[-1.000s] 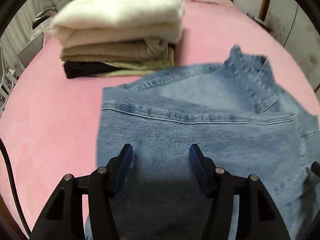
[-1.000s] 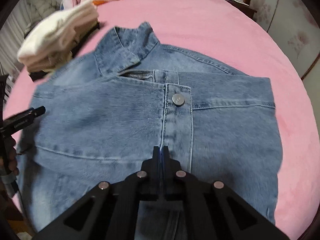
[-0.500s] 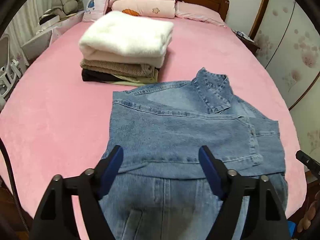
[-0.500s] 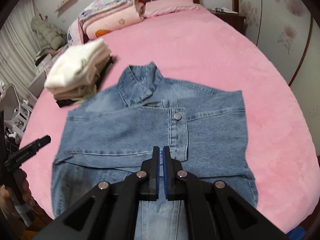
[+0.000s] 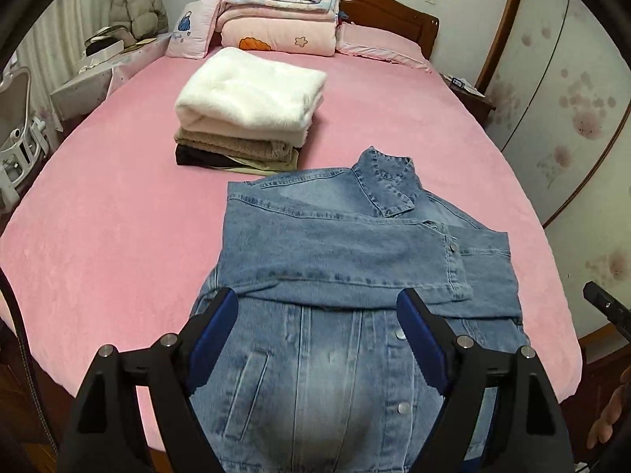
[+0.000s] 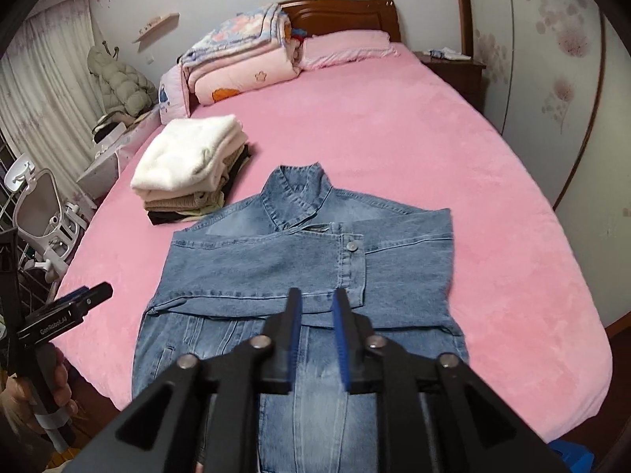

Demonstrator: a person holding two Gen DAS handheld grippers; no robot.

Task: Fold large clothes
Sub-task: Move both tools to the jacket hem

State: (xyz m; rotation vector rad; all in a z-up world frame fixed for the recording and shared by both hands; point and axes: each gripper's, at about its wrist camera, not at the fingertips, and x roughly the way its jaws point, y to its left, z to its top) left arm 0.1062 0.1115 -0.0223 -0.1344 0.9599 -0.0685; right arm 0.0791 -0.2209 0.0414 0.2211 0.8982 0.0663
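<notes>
A blue denim jacket [image 5: 343,252] [image 6: 307,260] lies flat at the near edge of the pink bed [image 5: 102,236] [image 6: 453,149], collar pointing away, both sleeves folded across its chest. My left gripper [image 5: 317,309] hangs well above the jacket's lower half, wide open, nothing between its blue pads. My right gripper [image 6: 317,307] also hovers above the jacket's lower front; its jaws are opening, with a narrow gap and no cloth in them. The left gripper's tip [image 6: 84,299] and the hand holding it show at the left edge of the right wrist view.
A stack of folded clothes [image 5: 248,114] [image 6: 193,169], white on top, sits on the bed beyond the jacket's left shoulder. Folded quilts and pillows [image 5: 276,19] lie at the headboard. A white chair [image 6: 43,213] stands left of the bed, a nightstand [image 6: 453,67] at far right.
Both grippers have risen and pulled back from the jacket, so the whole bed shows. The left jaws widened; the right jaws, shut before, have parted. The jacket lies still.
</notes>
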